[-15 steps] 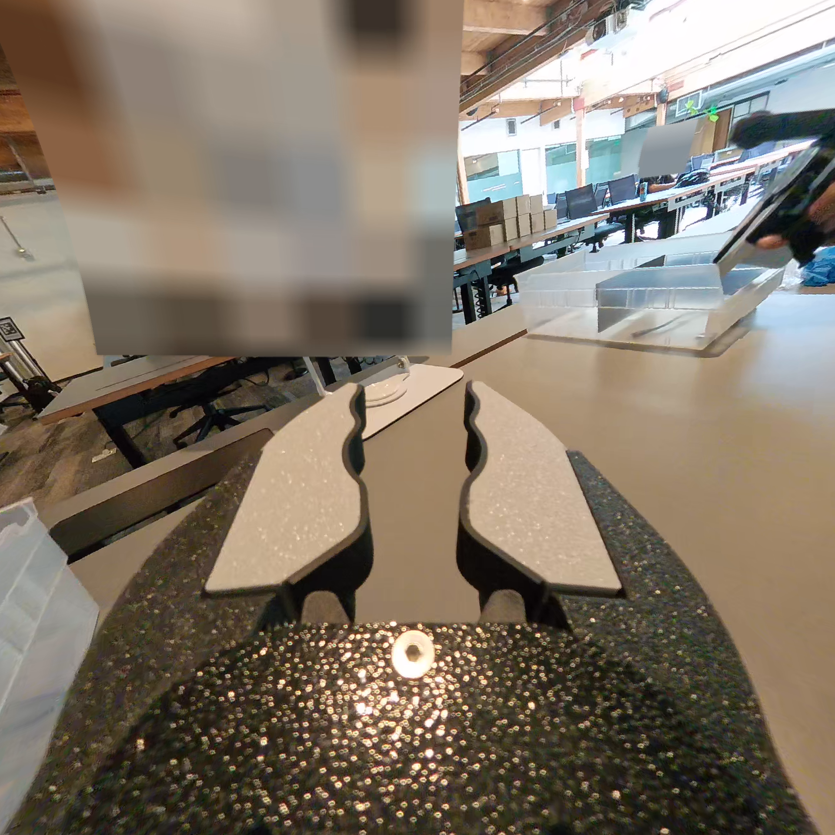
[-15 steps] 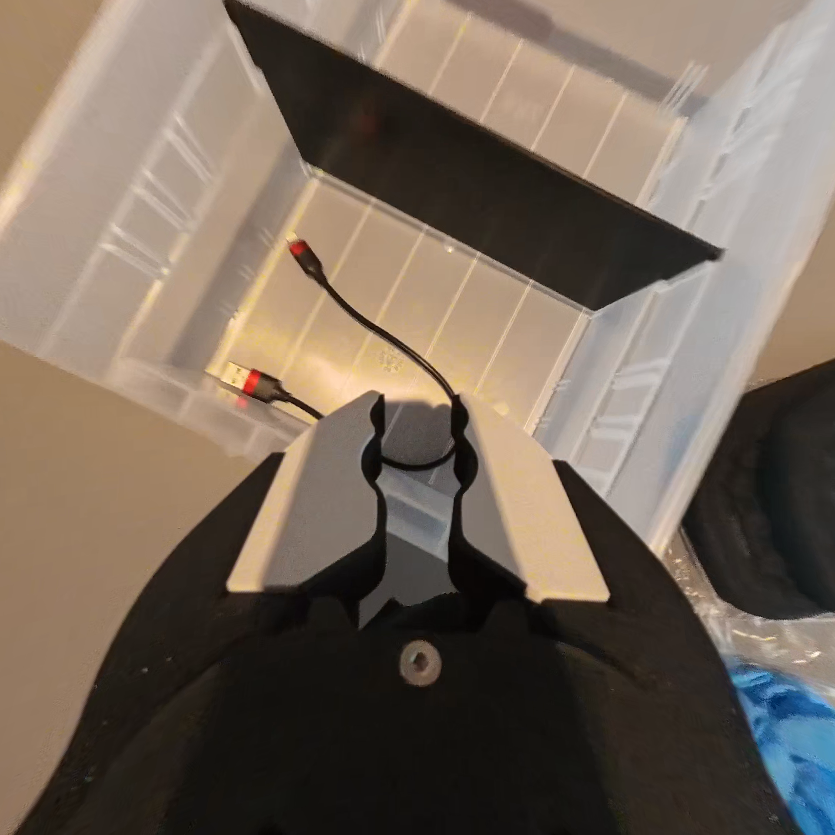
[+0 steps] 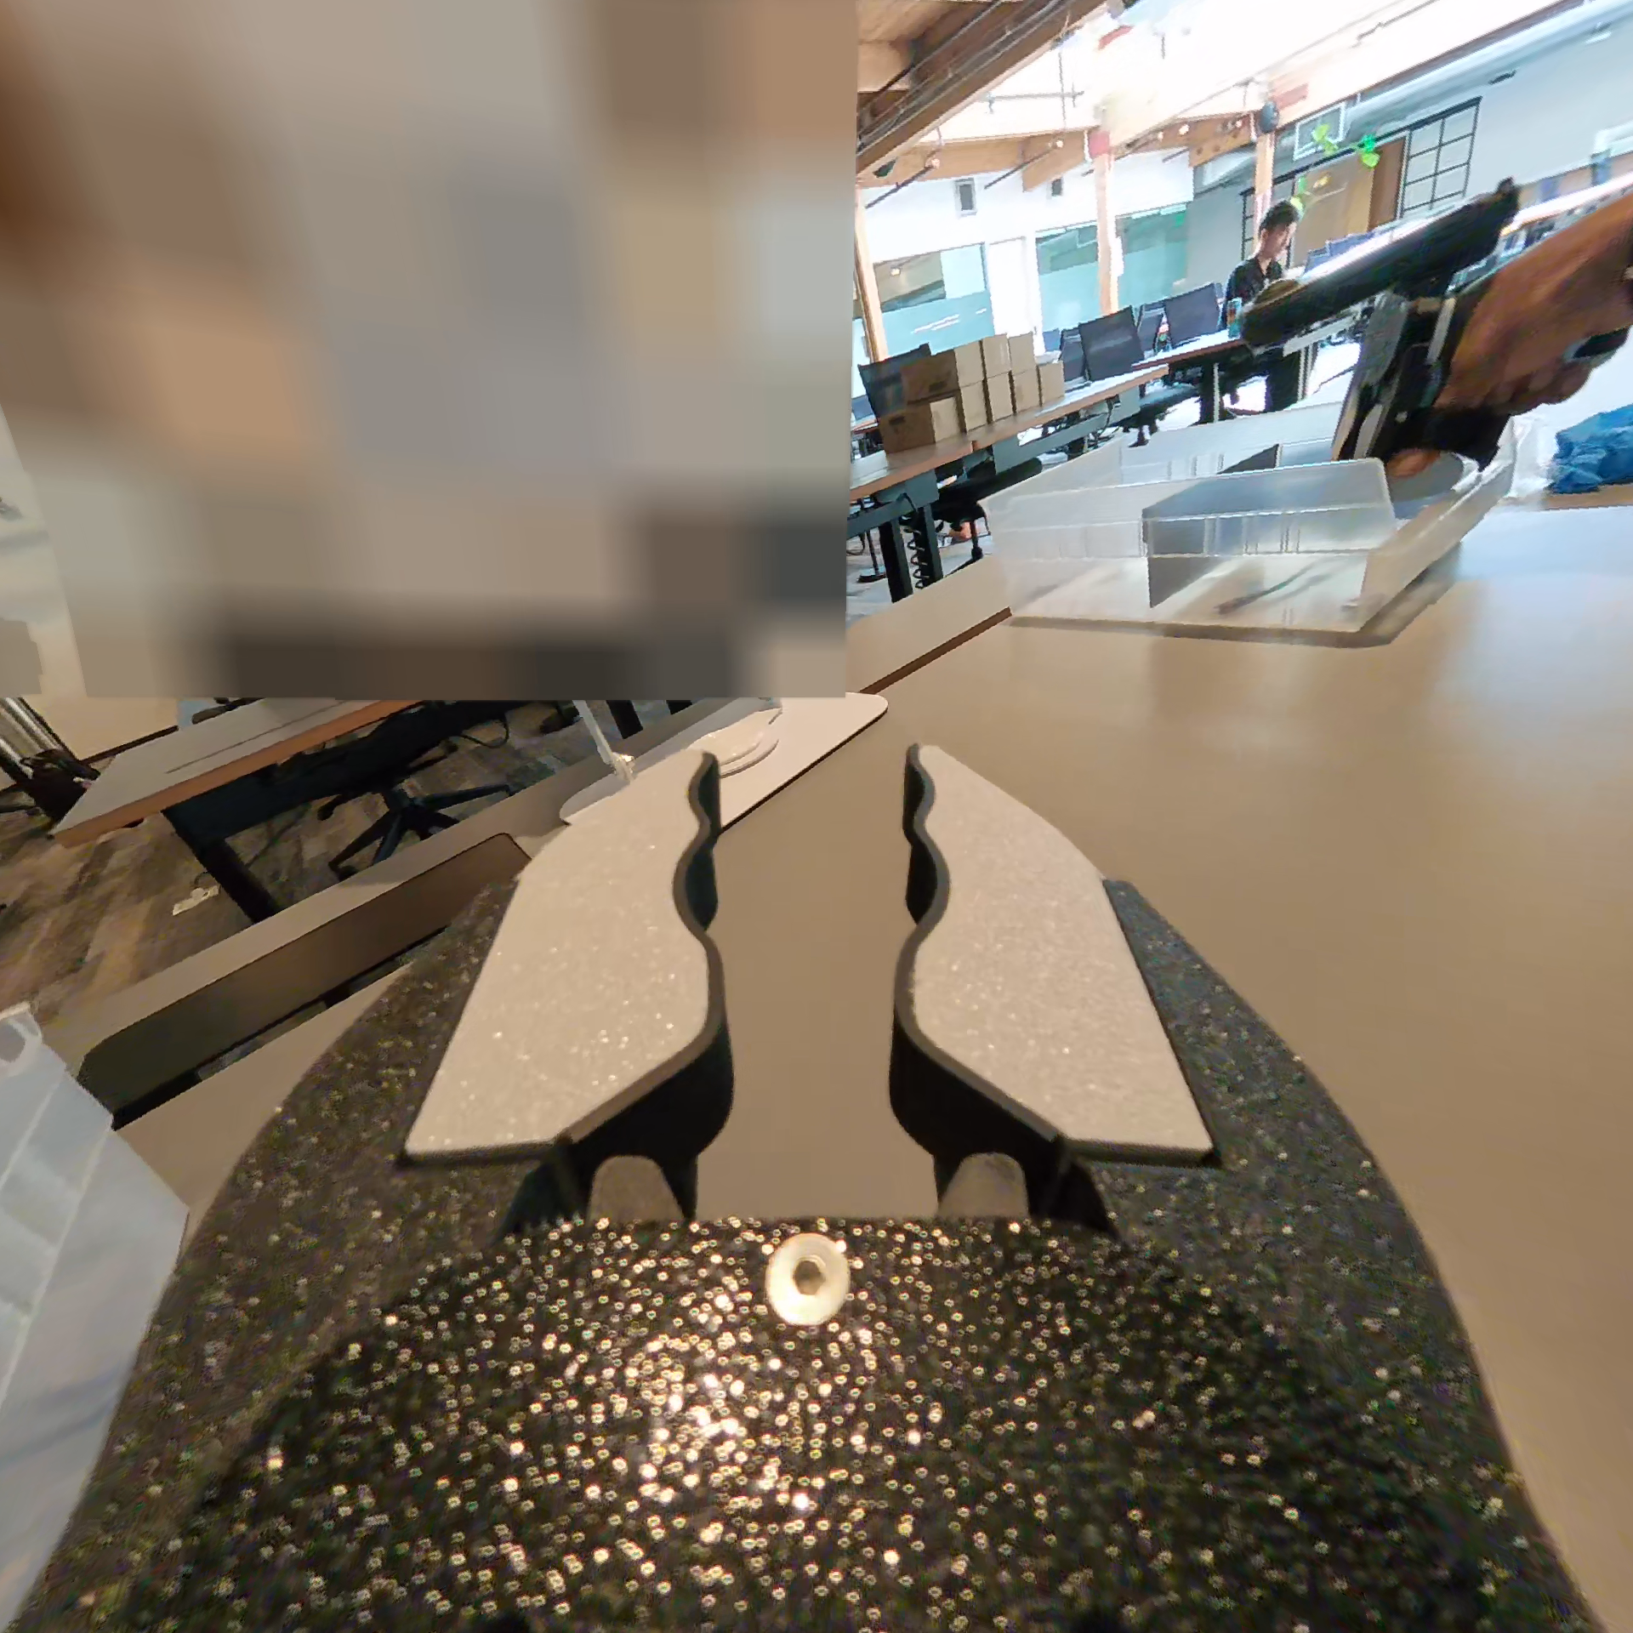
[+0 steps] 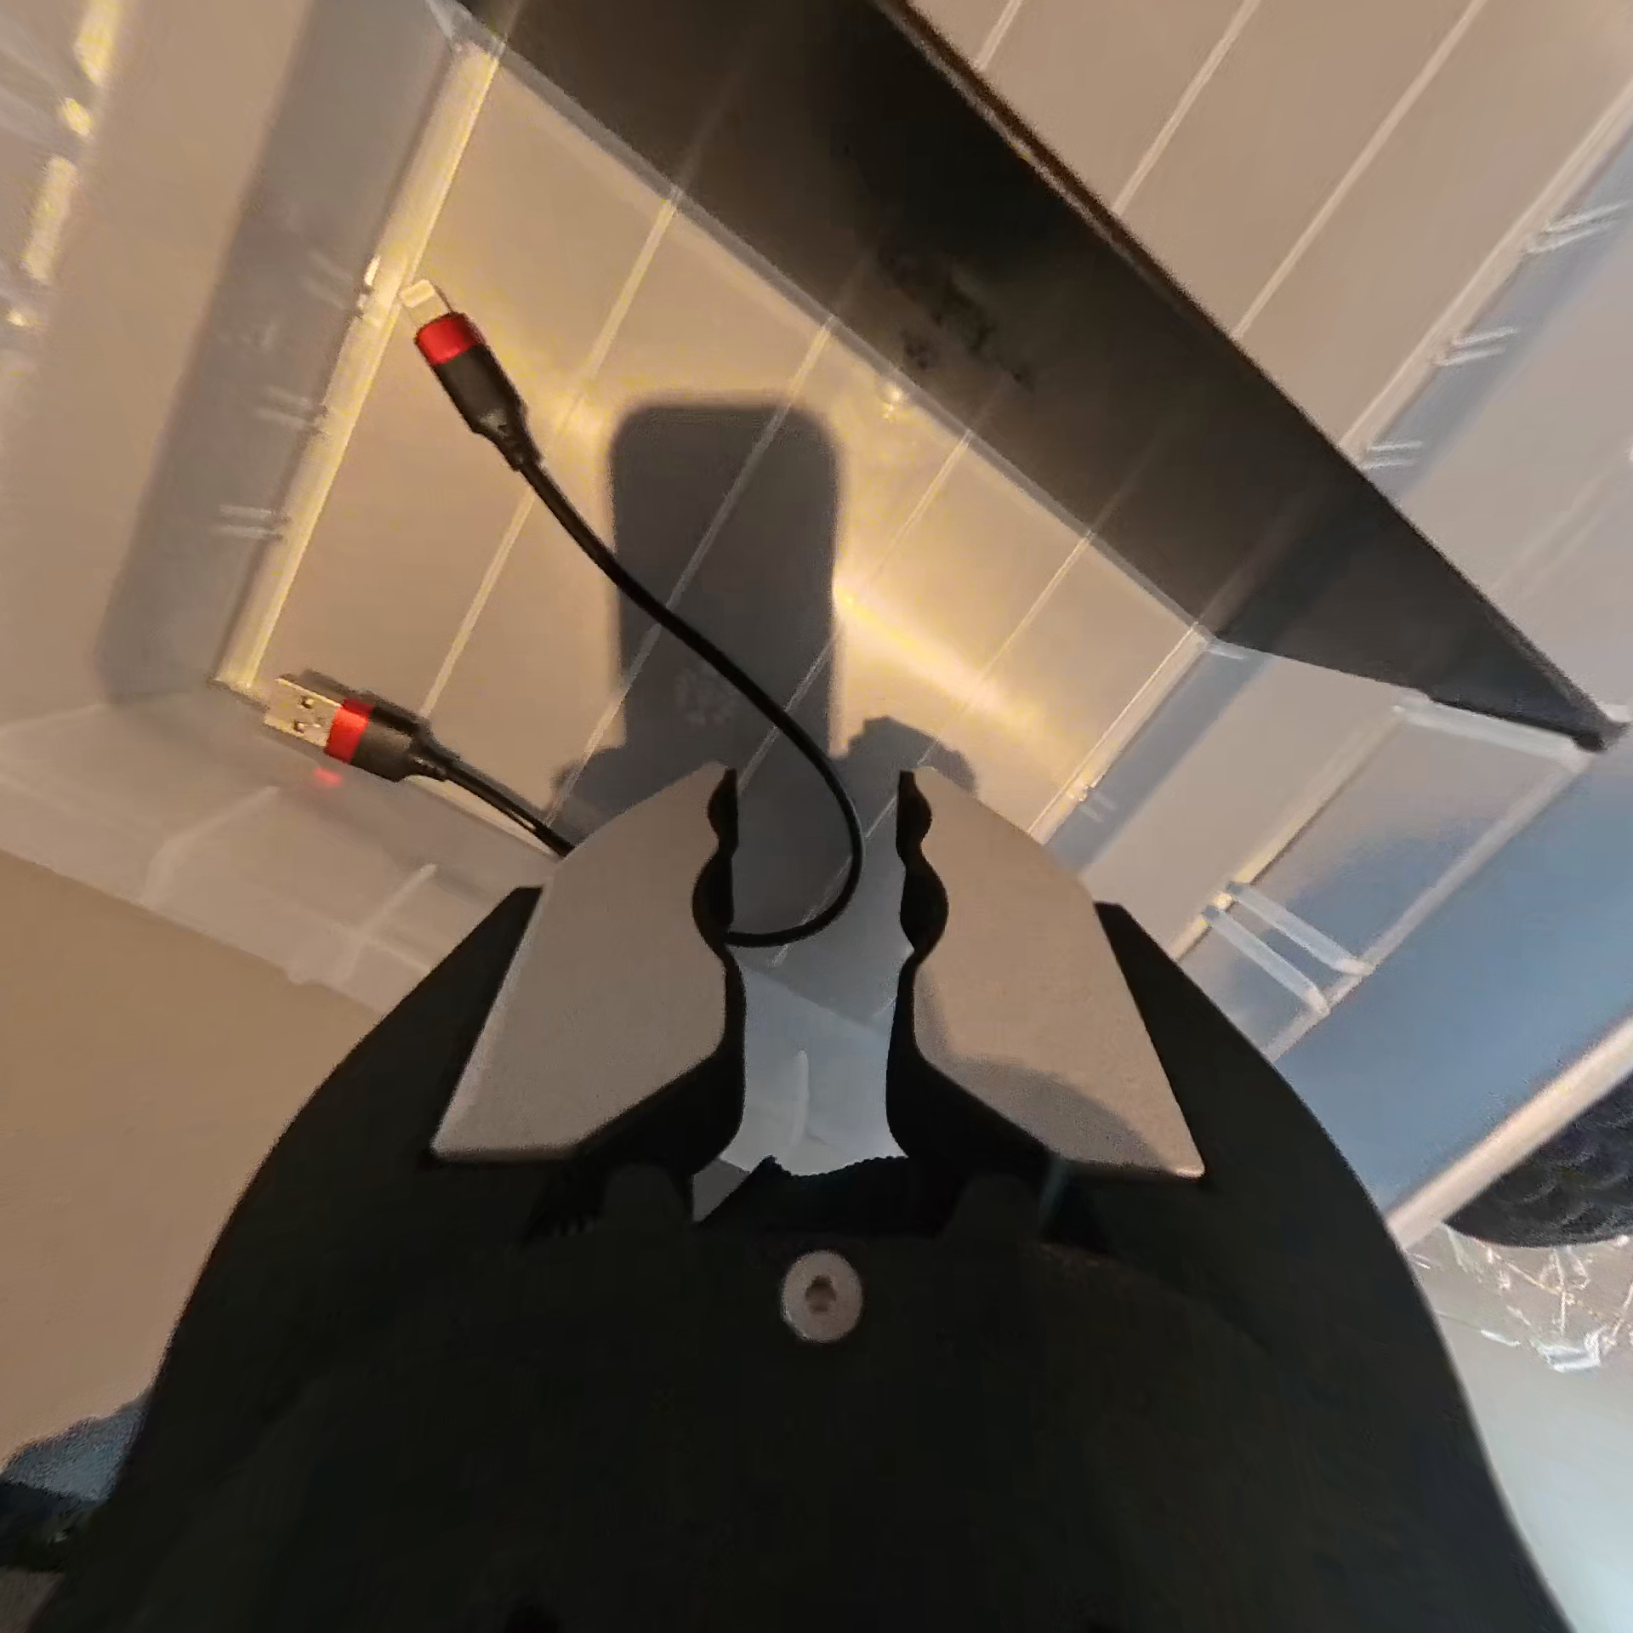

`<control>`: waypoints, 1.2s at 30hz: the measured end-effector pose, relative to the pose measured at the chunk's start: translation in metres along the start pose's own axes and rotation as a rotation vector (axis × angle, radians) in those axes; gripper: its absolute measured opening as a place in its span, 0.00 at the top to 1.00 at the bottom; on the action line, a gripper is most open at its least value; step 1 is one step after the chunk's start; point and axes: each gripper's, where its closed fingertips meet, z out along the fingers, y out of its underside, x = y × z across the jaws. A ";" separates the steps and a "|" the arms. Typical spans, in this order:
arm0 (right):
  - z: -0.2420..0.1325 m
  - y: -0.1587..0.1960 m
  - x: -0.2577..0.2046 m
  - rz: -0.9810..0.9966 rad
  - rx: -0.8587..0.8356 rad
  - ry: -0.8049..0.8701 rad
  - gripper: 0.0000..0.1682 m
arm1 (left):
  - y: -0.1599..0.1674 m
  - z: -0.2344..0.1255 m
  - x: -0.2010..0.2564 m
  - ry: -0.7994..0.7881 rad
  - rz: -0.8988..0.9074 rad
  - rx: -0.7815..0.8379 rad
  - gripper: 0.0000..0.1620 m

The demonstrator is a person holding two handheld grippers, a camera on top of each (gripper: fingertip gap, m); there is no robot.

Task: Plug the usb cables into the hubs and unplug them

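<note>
Black braided usb cable point(image 4: 707, 636), limp and light, in the clear bin point(image 4: 265, 495).
Your right hand-held gripper point(image 4: 813, 795) hangs unclenched over its loop; take a stiff red-collared plug point(image 4: 349, 725) instead.

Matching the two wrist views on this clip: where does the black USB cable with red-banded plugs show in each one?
Left wrist view: far off at upper right, a thin dark streak inside the clear plastic bin; likely the USB cable, too small to be sure.
Right wrist view: centre left, lying in the bin's compartment, its loop between the open fingers of the right gripper.
Shared landmark: the clear plastic bin.
</note>
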 end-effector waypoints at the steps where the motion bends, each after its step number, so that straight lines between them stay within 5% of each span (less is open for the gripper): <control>1: 0.001 0.000 -0.001 -0.007 -0.011 -0.011 0.79 | 0.000 0.000 0.000 0.001 -0.001 -0.001 0.76; 9: 0.015 0.007 0.005 -0.057 -0.138 0.023 0.81 | -0.004 -0.004 -0.005 -0.004 -0.039 0.026 0.77; 13: 0.018 0.004 -0.004 -0.037 -0.114 -0.066 0.95 | -0.004 -0.004 -0.005 -0.004 -0.042 0.029 0.77; 21: 0.016 0.004 -0.001 -0.029 -0.053 -0.017 0.98 | -0.007 -0.005 -0.004 -0.002 -0.038 0.039 0.78; 30: -0.084 -0.013 -0.004 0.037 0.442 0.218 0.99 | -0.012 -0.007 -0.004 0.002 -0.069 0.073 0.79; 36: -0.167 -0.022 -0.055 0.028 0.870 0.204 0.99 | -0.013 -0.003 0.004 0.037 -0.095 0.081 0.79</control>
